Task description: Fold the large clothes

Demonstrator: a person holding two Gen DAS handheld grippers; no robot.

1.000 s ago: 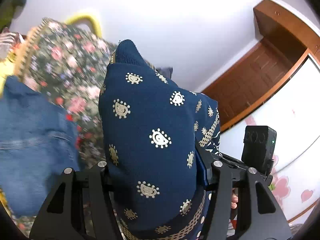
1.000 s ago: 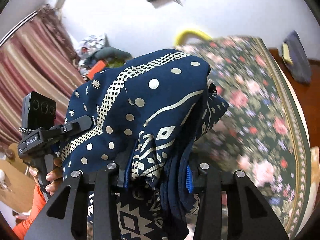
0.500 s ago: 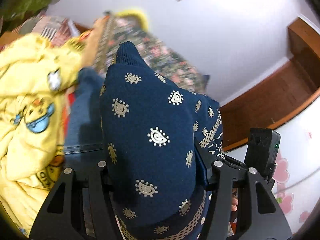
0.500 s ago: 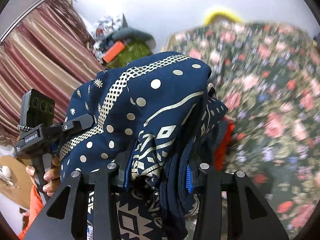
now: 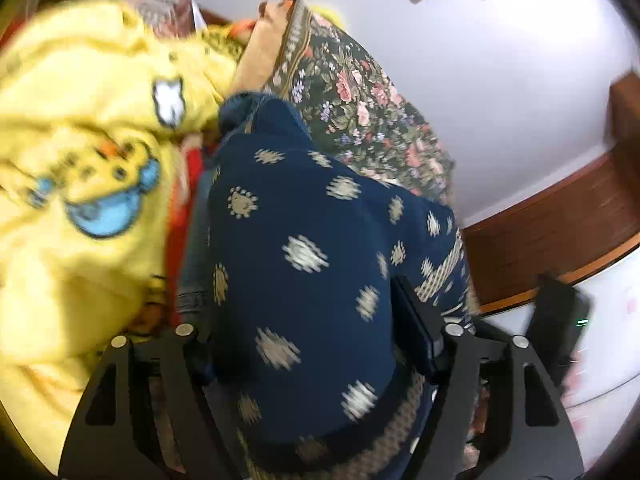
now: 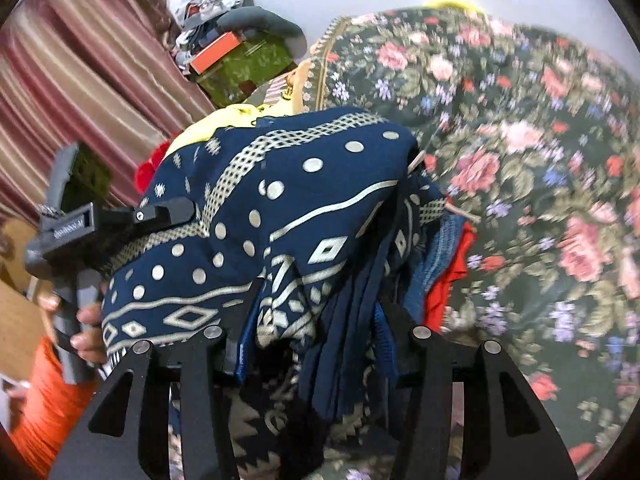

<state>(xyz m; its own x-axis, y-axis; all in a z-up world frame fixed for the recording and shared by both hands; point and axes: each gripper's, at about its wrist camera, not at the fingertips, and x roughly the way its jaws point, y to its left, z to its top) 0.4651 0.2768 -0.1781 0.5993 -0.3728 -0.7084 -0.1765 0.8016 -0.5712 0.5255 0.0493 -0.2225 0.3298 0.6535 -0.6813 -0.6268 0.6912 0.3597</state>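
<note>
A folded navy garment (image 5: 304, 264) with cream motifs fills the gap of my left gripper (image 5: 308, 320). Its jaws are opening, and the cloth still touches both pads. In the right wrist view the same navy garment (image 6: 280, 208) bulges up between the fingers of my right gripper (image 6: 312, 332). Those jaws are opening too, with thick folds still hanging between the pads. The bundle lies over blue denim (image 6: 440, 248) and a red cloth (image 6: 452, 276). A hand (image 6: 86, 320) holds the left tool at the bundle's left end.
A yellow printed garment (image 5: 92, 128) is heaped to the left of the bundle, with denim (image 5: 192, 264) along its edge. A dark floral bedspread (image 6: 520, 160) stretches to the right and behind. Striped curtains (image 6: 80, 80) and piled boxes (image 6: 224, 44) stand at the back left.
Both grippers came down with the navy bundle onto the pile. The yellow garment, the denim and the red cloth now lie close beside it. Both pairs of fingers stand wider apart.
</note>
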